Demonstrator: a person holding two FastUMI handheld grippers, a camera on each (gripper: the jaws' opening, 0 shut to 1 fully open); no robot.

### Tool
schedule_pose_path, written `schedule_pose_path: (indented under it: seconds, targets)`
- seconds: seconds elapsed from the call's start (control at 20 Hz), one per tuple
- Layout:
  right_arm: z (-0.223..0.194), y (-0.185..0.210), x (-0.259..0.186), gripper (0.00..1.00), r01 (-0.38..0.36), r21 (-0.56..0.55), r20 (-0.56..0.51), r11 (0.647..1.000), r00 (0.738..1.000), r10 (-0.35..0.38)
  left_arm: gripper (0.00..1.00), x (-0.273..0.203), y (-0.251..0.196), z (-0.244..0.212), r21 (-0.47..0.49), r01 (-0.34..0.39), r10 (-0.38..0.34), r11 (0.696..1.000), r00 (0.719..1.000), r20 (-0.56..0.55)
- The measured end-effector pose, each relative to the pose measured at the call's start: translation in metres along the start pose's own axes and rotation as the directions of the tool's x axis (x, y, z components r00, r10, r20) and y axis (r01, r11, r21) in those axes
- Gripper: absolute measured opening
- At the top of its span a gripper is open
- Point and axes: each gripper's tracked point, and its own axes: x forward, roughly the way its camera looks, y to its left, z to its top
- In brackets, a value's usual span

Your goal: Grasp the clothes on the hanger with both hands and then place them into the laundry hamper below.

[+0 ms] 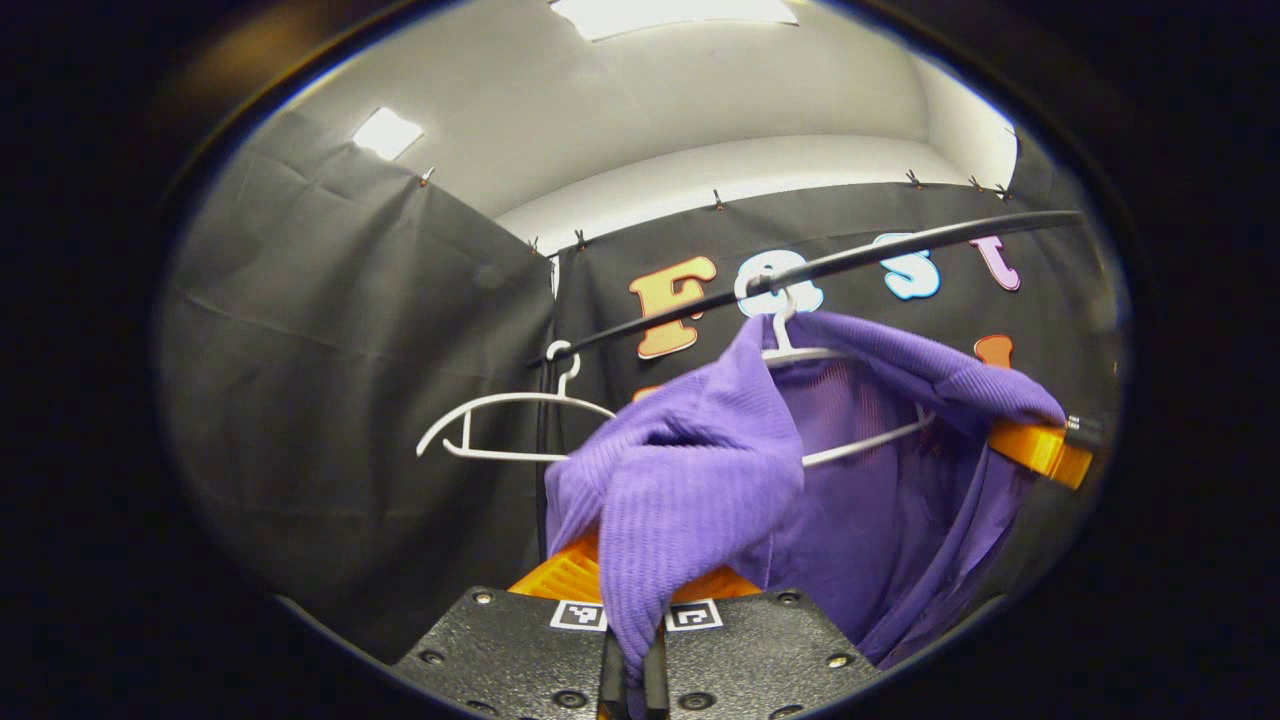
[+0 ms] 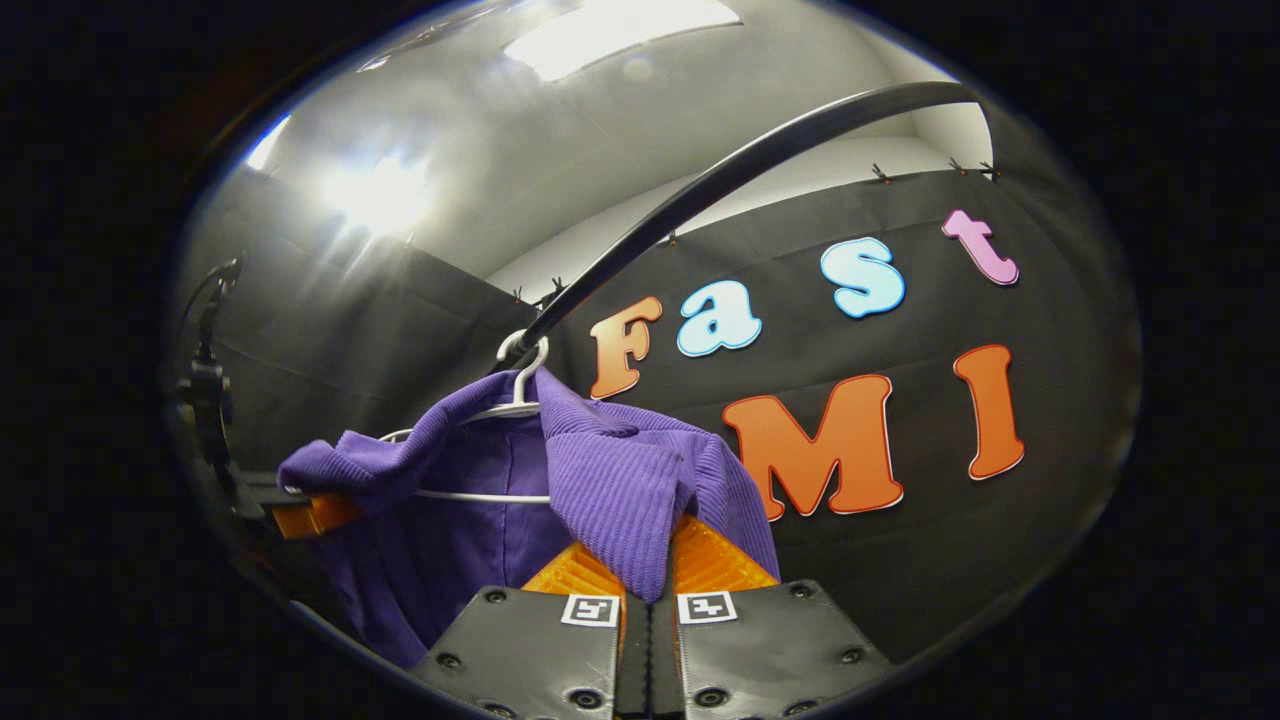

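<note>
left gripper [image 1: 632, 590] – clamped on purple garment [image 1: 690, 470] | right gripper [image 2: 648, 580] – pinching it too, seemingly | white hanger [image 2: 500, 410] at 11 o'clock

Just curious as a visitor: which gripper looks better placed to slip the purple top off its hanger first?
Probably the left gripper: it has already pulled its shoulder of the purple ribbed knit top off the white plastic hanger.

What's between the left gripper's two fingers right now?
In the left gripper view, a fold of the purple garment is pinched between the left gripper fingers.
</note>
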Motion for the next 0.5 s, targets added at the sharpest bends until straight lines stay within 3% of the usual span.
schedule_pose_path:
  seconds: [0.25,0.5]
  targets:
    - [-0.004,-0.007,-0.001,0.08,0.056,0.0,-0.003,0.998,0.998,-0.056,0.03,0.02,0.035,0.074,0.022,-0.025,0.024,0.999,0.997,0.08]
    - [-0.008,-0.019,0.002,0.08,0.109,0.006,-0.009,0.994,0.994,-0.109,0.03,0.049,0.073,0.112,0.1,-0.031,0.018,0.994,0.992,0.127]
